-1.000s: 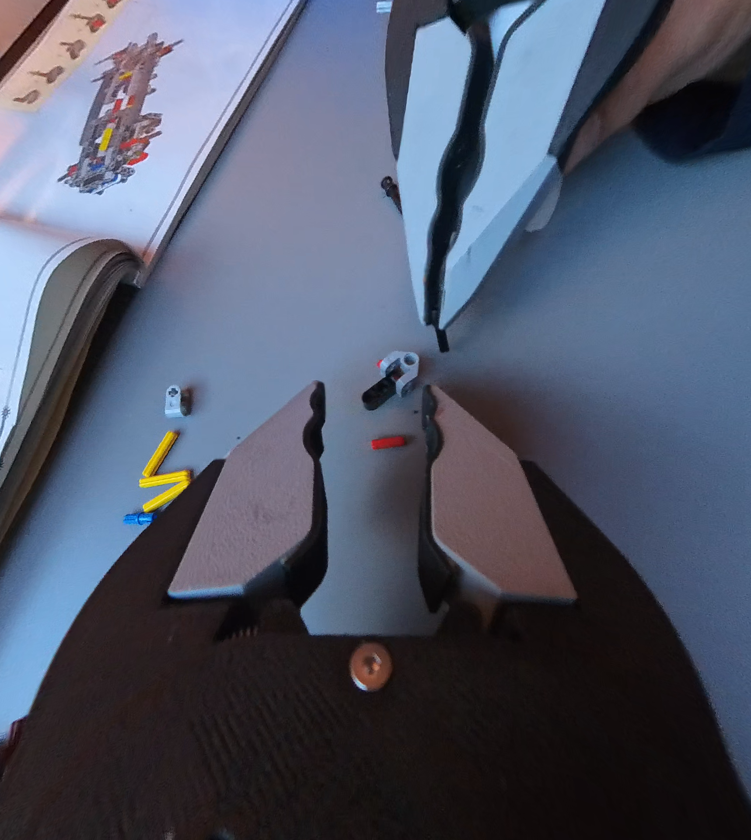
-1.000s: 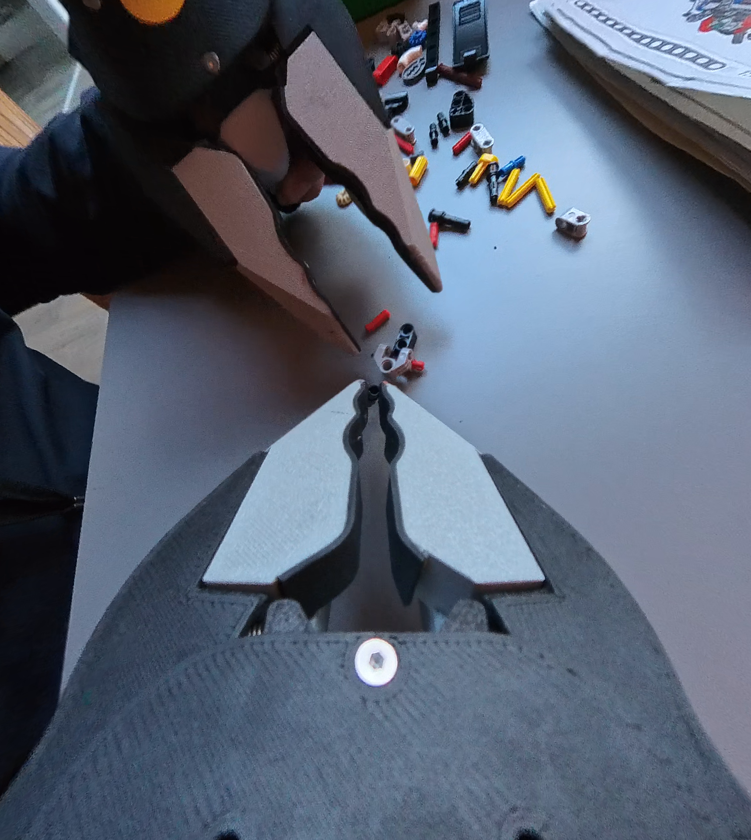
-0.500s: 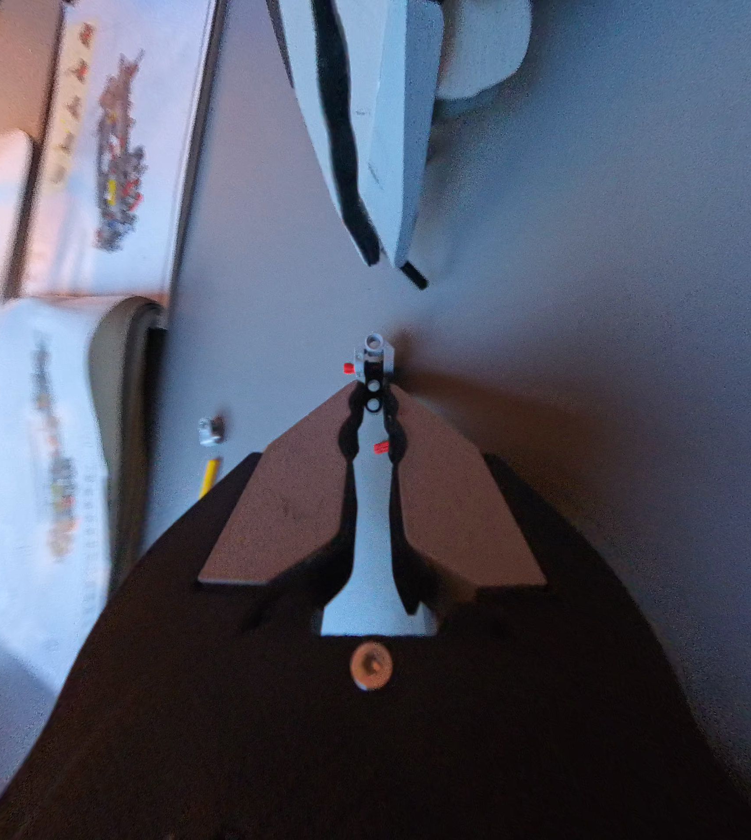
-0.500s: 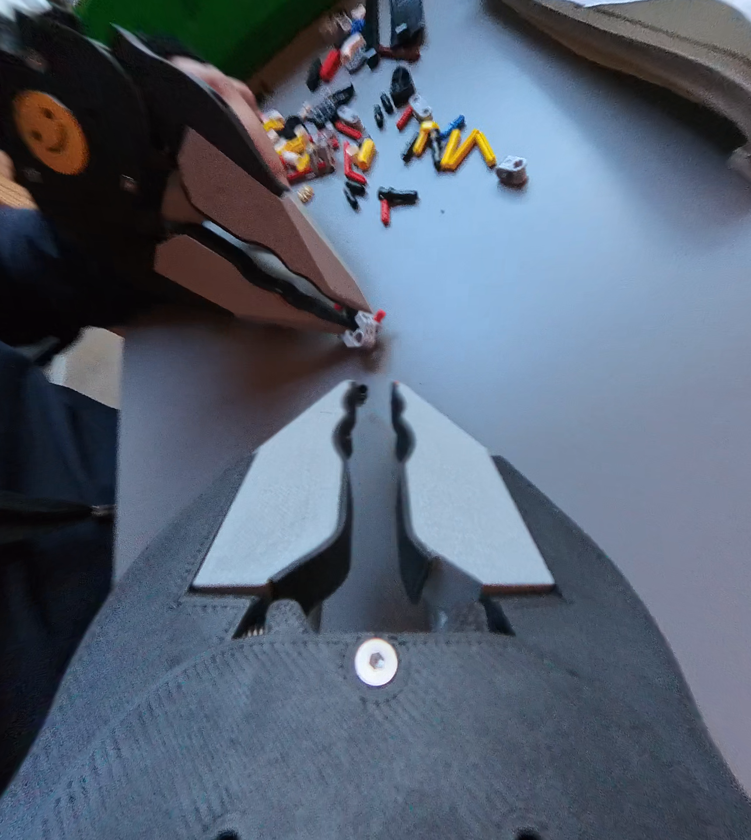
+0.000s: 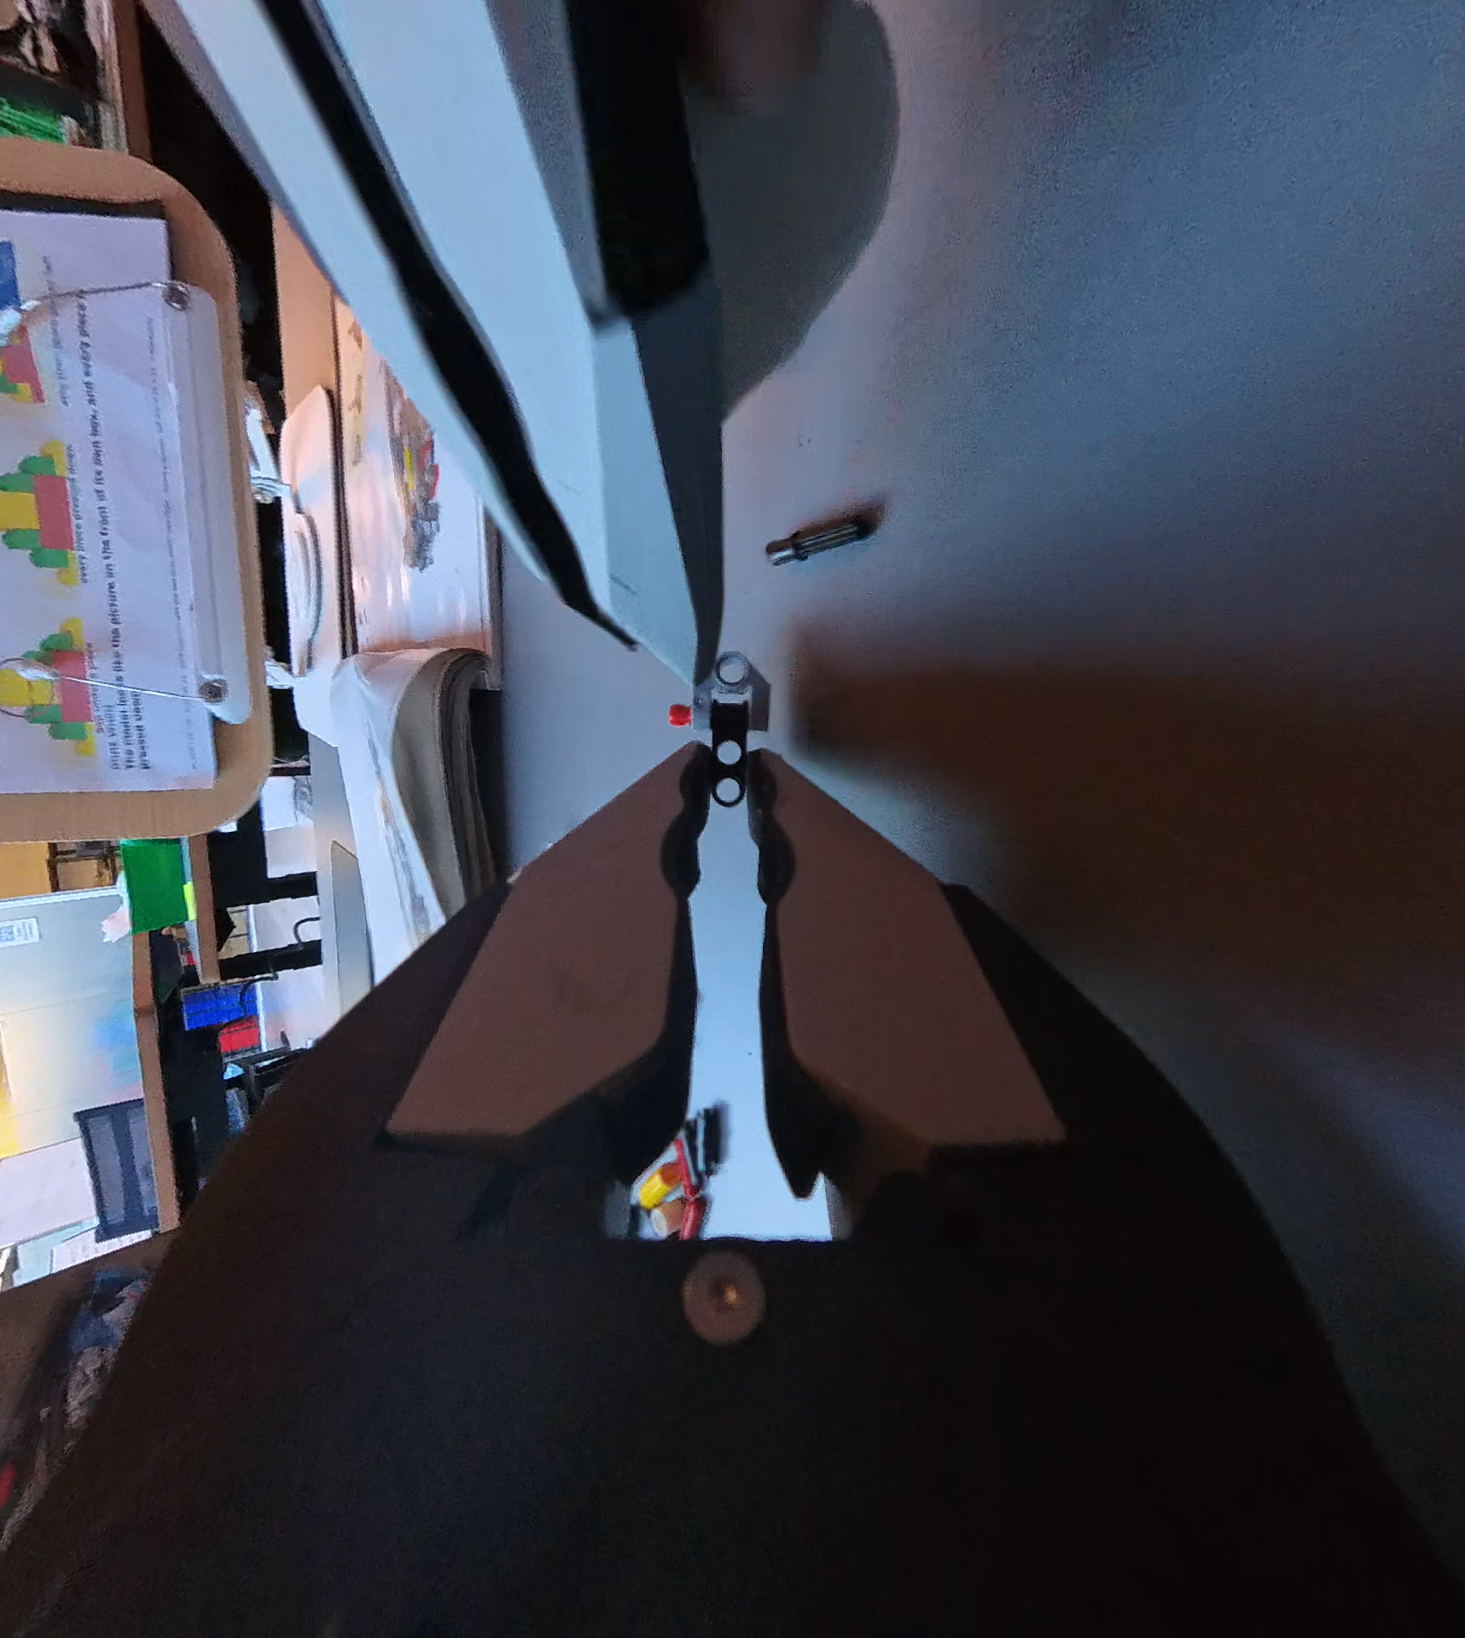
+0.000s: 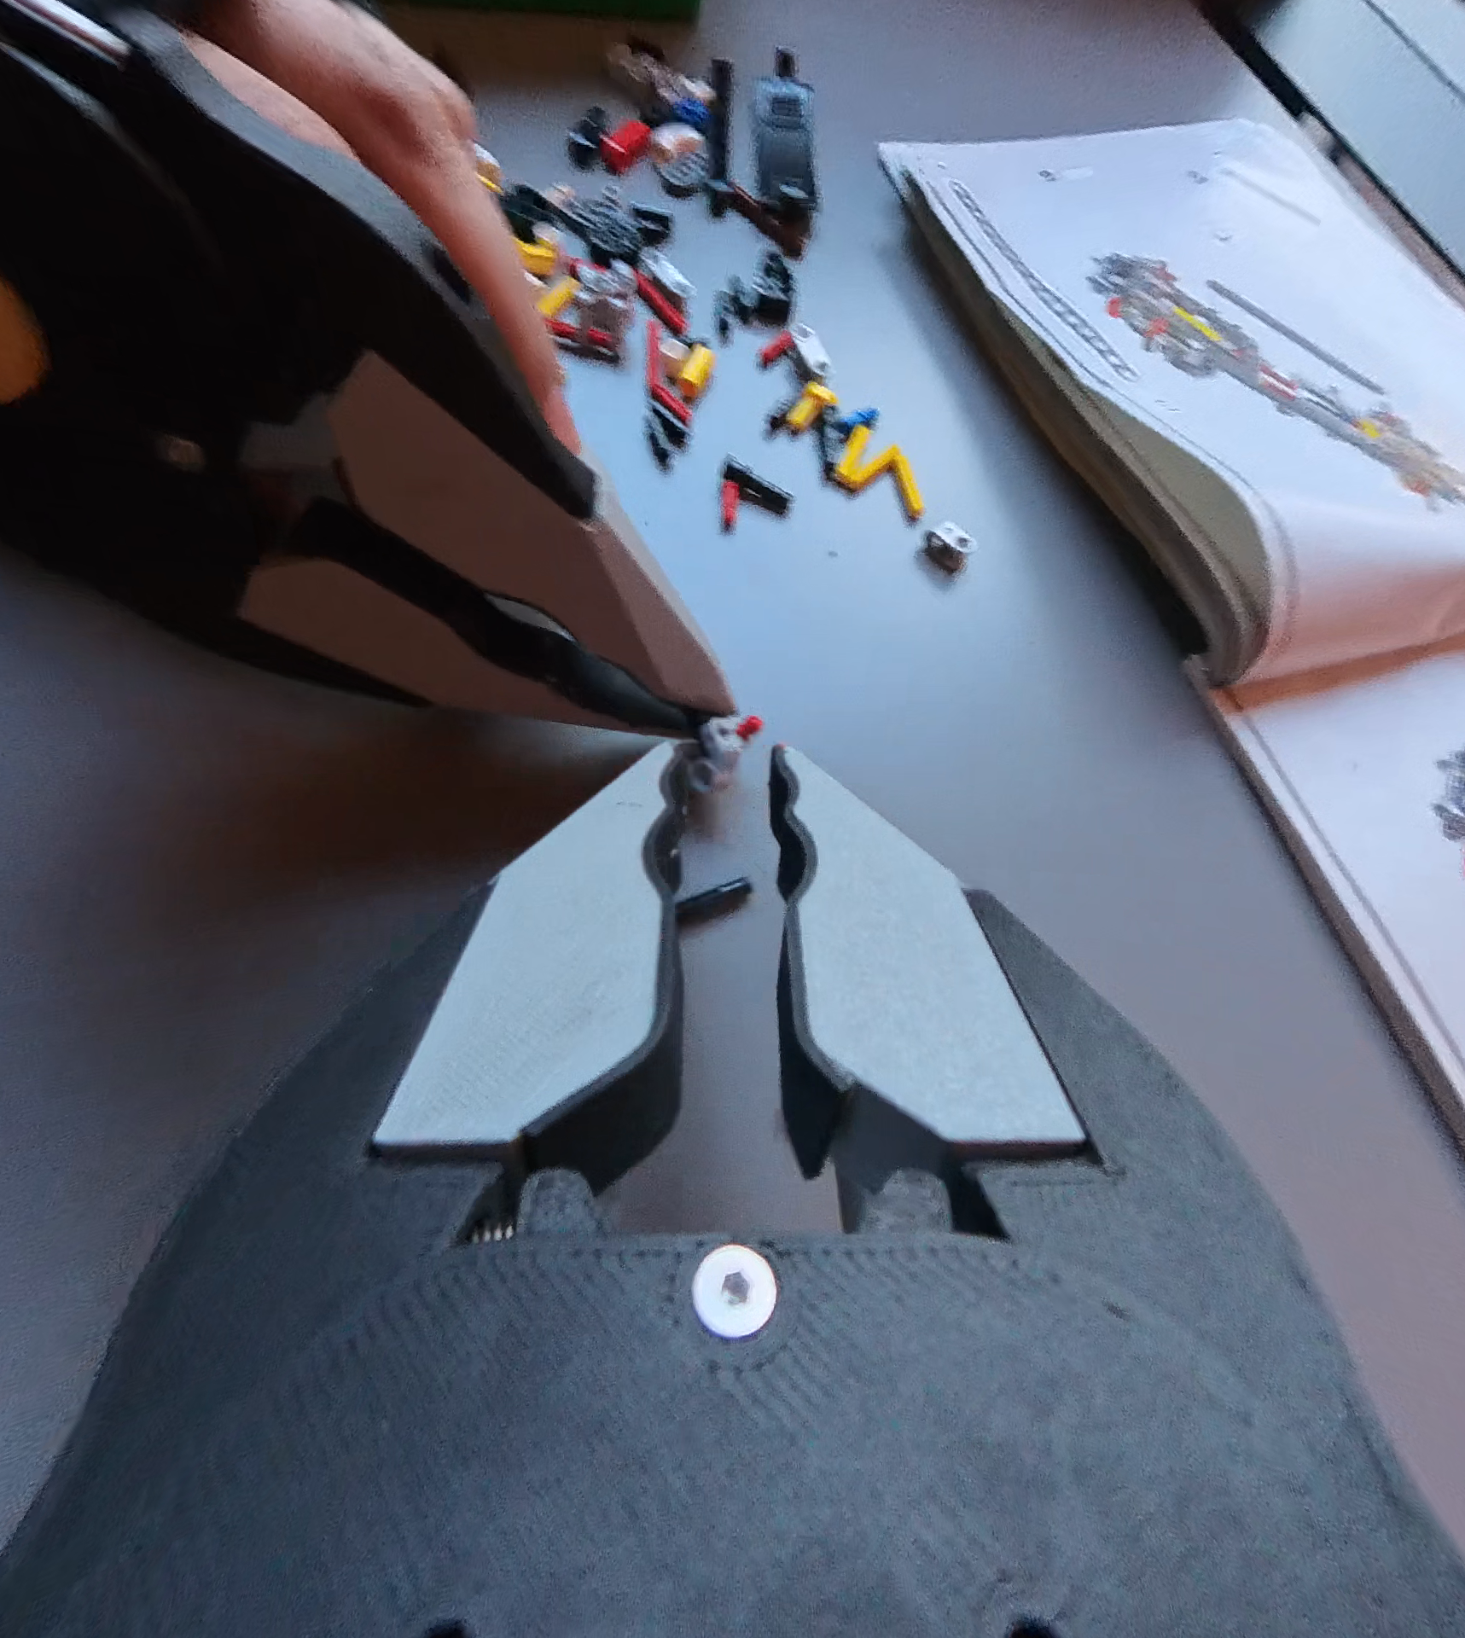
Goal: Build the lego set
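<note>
Two tongs: the left tongs (image 5: 727, 771) and the right tongs (image 6: 724, 767). One small block assembly (image 5: 730, 718) of black, grey and red parts. One loose black pin (image 6: 711, 897) on the one grey desk (image 6: 1021, 798). One open instruction book (image 6: 1296, 425). One pile of loose blocks (image 6: 666, 292), too blurred to count piece by piece; at its near edge, two long yellow sticks (image 6: 884, 470) and one separate grey piece (image 6: 948, 542). One clipboard (image 5: 81, 496) bearing one printed sheet.
</note>
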`<state>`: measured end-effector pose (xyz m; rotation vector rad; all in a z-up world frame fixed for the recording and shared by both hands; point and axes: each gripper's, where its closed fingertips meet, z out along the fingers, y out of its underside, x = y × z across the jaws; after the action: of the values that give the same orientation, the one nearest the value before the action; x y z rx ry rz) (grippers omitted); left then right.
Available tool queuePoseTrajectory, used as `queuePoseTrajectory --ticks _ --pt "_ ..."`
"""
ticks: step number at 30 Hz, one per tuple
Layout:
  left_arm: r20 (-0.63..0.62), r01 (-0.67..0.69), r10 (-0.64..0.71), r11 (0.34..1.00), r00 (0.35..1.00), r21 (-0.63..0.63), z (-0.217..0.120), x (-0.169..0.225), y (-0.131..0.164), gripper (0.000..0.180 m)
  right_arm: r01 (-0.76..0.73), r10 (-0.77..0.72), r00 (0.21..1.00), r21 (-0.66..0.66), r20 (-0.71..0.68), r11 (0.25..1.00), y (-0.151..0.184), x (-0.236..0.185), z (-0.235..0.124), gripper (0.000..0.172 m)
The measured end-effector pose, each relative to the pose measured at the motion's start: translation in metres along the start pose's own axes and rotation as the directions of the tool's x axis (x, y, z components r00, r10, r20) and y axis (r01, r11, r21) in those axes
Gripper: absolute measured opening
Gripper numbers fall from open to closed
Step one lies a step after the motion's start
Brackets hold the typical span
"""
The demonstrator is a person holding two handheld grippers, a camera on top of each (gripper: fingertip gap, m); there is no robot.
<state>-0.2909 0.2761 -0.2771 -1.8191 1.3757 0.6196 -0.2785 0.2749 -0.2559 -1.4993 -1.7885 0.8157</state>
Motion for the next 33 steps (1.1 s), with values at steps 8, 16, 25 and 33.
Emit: queuePoseTrajectory --ticks 8,16,25,33 --pt "0.088 -0.015 0.016 1.0 0.996 -0.009 -0.008 -0.011 -0.002 0.006 -0.184 0.182 0.978 0.021 0.099 0.983 -0.002 -0.003 0.01 0.01" --pt "0.0 0.031 -0.031 0.997 1.0 0.068 -0.01 0.009 -0.012 0.006 -0.184 0.191 0.964 -0.055 0.183 0.981 0.011 -0.012 0.015 0.008" --pt "-0.622 0.655 -0.495 0.755 0.607 0.038 -0.028 0.015 -0.014 0.038 0.186 -0.18 0.962 -0.006 0.205 0.983 0.017 -0.027 0.01 0.009" --pt "-0.78 0.651 -0.409 0.759 0.474 -0.002 -0.031 0.034 -0.026 0.038 0.353 -0.356 0.913 0.048 0.2 0.934 0.017 -0.038 0.008 0.008"
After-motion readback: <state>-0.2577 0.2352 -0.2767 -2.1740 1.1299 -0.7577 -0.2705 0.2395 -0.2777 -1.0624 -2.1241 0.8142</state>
